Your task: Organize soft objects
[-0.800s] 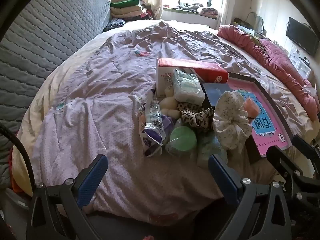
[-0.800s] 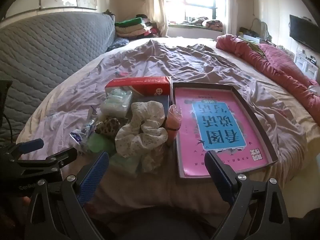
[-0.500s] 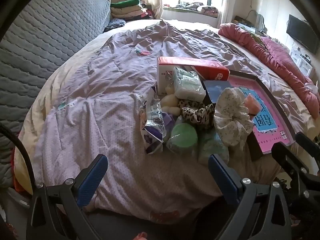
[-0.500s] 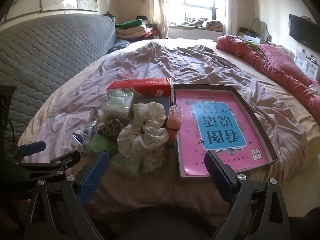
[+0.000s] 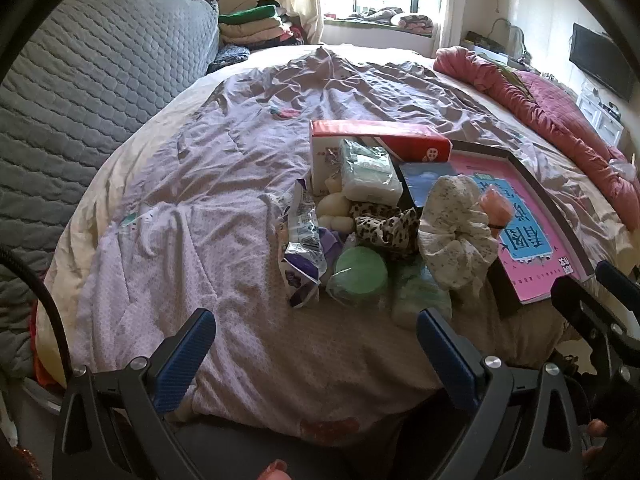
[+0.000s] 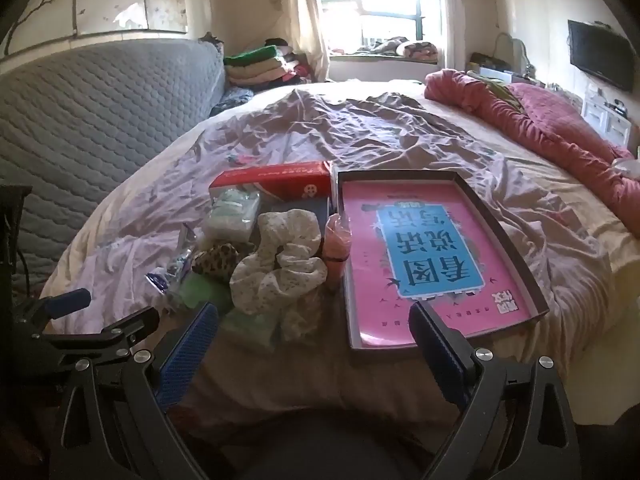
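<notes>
Both jaws agape, empty; green puff (image 5: 361,270) clear only in left view.

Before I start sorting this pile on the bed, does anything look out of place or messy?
Mostly the pile itself: the floral scrunchie, leopard scrunchie and green round item lie jumbled beside the shallow box, not in it. A crumpled torn wrapper sits among them. The box holds only a pink book.

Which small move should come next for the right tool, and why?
Probably ease the right tool forward and slightly left toward the white floral scrunchie. Both tools are open and hold nothing, the left tool too. The scrunchie lies on top of the pile, nearest the right tool, beside the dark tray, which holds only a pink book.
</notes>
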The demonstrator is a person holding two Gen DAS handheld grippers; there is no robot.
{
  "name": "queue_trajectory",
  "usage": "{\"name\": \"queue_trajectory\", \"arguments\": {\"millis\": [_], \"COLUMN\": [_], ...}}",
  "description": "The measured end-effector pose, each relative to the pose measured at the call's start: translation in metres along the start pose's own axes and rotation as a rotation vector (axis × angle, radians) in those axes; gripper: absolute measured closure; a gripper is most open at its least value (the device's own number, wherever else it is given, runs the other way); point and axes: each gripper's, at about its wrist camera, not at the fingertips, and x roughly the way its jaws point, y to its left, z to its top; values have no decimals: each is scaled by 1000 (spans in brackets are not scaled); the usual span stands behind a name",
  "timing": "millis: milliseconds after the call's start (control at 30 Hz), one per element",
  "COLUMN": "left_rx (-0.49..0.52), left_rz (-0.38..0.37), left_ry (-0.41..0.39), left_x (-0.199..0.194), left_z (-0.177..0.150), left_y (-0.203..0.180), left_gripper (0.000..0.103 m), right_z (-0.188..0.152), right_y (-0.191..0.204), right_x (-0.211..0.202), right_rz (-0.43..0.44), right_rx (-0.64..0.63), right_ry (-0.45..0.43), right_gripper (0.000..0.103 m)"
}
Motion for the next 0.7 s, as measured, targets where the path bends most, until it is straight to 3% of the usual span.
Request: {"name": "queue_trajectory", "arguments": {"millis": [700], "left_rx": [-4], "left_rz": [2], "left_ry": [-11], "left_x": [-5], "left_z": [0], "left_y": [0], "left_gripper": [2], "right_z": [-2], "right_y": [-9], "right_x": [-10], "right_rz": [1], "right_rx": [27], "right_ry": [-19], "right_gripper": [6]}}
